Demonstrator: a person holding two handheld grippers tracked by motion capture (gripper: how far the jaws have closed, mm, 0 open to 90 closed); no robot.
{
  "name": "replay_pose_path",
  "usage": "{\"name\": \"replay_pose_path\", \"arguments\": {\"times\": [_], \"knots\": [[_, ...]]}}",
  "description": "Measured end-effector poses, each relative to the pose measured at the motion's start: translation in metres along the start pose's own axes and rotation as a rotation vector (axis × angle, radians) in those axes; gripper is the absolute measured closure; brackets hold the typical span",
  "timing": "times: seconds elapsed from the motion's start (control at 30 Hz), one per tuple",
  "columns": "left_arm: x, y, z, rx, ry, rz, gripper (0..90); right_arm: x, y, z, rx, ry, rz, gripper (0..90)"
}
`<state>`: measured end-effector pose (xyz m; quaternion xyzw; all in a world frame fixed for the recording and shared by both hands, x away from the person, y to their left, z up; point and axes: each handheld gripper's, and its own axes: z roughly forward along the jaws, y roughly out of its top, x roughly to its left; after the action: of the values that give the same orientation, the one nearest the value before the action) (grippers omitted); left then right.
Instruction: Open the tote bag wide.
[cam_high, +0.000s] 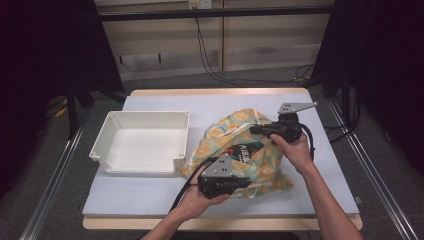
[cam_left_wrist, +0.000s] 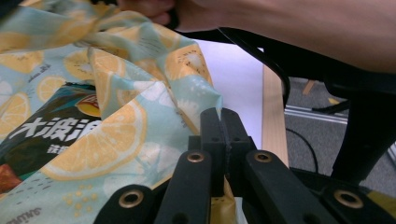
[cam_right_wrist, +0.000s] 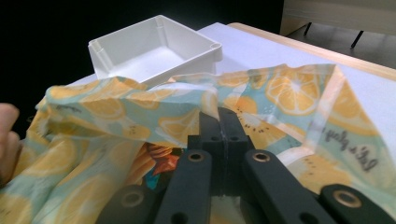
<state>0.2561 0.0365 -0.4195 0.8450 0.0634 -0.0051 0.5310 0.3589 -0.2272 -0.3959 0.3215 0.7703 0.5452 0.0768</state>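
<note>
From above, I see the lemon-print bag on the tabletop, right of the white bin. My left gripper has its fingers clamped on the bag's edge; my right gripper likewise pinches its rim.

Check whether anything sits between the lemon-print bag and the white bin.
Nothing visible does. The lemon-print bag lies right of the white bin, with bare table cover around them. The left gripper and right gripper are both shut on the bag's edges, with a chip packet showing inside.
</note>
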Motion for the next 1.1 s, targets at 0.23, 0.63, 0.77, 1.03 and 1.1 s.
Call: {"name": "replay_pose_path", "arguments": {"times": [0.23, 0.63, 0.77, 1.03, 1.1], "knots": [[-0.016, -0.001, 0.0, 0.033, -0.022, 0.058, 90.0, -0.011, 0.005, 0.006, 0.009, -0.009, 0.025, 90.0], [-0.046, -0.007, 0.004, 0.093, -0.069, 0.154, 90.0, -0.035, 0.013, 0.02, 0.037, -0.063, 0.039, 90.0], [-0.057, -0.01, 0.006, 0.099, -0.095, 0.176, 90.0, -0.042, 0.016, 0.024, 0.044, -0.076, 0.054, 90.0], [-0.077, -0.016, 0.013, 0.123, -0.114, 0.218, 90.0, -0.052, 0.016, 0.035, 0.067, -0.106, 0.075, 90.0], [-0.077, -0.019, 0.013, 0.13, -0.109, 0.211, 90.0, -0.054, 0.014, 0.038, 0.077, -0.116, 0.074, 90.0]]}}
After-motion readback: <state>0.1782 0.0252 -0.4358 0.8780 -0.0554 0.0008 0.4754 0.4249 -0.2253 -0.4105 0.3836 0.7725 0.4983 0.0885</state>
